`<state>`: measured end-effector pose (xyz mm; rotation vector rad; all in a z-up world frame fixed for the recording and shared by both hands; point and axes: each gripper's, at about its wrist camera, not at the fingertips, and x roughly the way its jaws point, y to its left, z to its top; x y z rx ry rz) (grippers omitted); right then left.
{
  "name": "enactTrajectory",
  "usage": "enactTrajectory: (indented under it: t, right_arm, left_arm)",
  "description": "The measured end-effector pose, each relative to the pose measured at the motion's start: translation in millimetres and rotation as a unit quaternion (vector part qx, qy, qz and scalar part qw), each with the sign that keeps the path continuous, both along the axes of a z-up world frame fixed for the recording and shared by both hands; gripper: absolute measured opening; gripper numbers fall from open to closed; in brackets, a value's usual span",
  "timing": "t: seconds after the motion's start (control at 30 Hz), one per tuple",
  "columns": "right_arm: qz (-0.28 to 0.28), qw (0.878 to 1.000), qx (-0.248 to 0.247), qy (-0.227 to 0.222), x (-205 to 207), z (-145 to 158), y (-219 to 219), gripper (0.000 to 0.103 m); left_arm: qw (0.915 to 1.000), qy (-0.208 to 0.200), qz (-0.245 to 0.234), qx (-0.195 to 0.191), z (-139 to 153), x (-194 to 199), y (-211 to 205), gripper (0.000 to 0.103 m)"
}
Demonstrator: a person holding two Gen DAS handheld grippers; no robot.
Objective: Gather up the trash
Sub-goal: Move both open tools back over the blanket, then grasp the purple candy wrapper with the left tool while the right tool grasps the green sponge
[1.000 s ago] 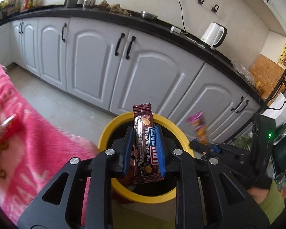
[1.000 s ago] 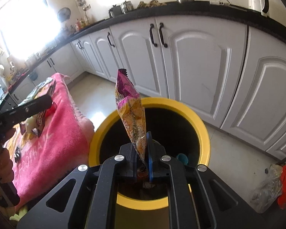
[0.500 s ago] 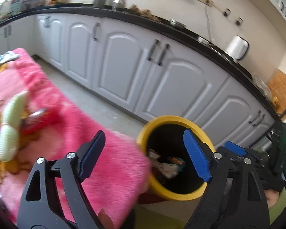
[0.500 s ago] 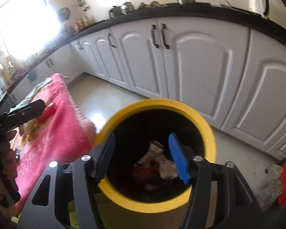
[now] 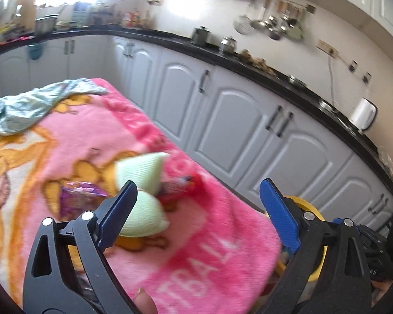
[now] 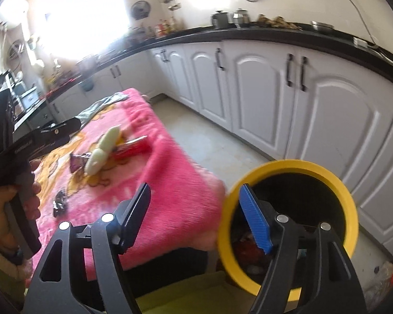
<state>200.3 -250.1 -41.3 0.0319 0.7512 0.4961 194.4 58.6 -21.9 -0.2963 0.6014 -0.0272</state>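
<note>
My left gripper (image 5: 197, 209) is open and empty above the pink blanket (image 5: 191, 256). On the blanket lie a red wrapper (image 5: 180, 187), a purple wrapper (image 5: 78, 196) and pale green socks (image 5: 141, 198). My right gripper (image 6: 195, 213) is open and empty, between the blanket's edge (image 6: 170, 183) and the yellow-rimmed bin (image 6: 327, 175). Trash lies inside the bin (image 6: 245, 246). The red wrapper (image 6: 133, 149), the purple wrapper (image 6: 77, 161), the socks (image 6: 102, 151) and a small dark wrapper (image 6: 59, 204) show on the blanket in the right wrist view. The bin's rim (image 5: 305, 204) peeks behind the left gripper.
White kitchen cabinets (image 6: 275, 99) under a black counter run behind the blanket and bin. A grey-green cloth (image 5: 31, 104) lies at the blanket's far end. A kettle (image 5: 363, 116) stands on the counter. The left hand-held gripper's body (image 6: 18, 151) shows at the left.
Both grippers opened and dropped their wrappers into the bin. Both then swung left from the bin toward the pink blanket.
</note>
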Motion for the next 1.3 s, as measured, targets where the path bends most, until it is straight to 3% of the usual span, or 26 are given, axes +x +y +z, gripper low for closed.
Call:
enactTrajectory:
  t: [0.3,0.73,1.07,1.17,1.3]
  right_arm:
    - [0.068,0.998,0.003,0.004,1,4,85,0.07]
    - [0.12,0.992,0.018,0.041,21,-9,176,0.07]
    - [0.114,0.989,0.02,0.089,43,-34,207,0.07]
    - [0.104,0.988,0.035,0.112,52,-43,209,0.069]
    - [0.095,0.983,0.057,0.145,64,-54,210,0.058]
  left_arm:
    - [0.9975,0.002,0.071,0.007,-8,-19,66,0.086]
    - [0.9926,0.034,0.117,0.007,-34,-22,121,0.086]
    - [0.9927,0.063,0.1,-0.025,-62,-6,145,0.086]
    - [0.9926,0.076,0.087,-0.037,-71,0,148,0.08]
    - [0.9918,0.092,0.076,-0.045,-83,12,148,0.072]
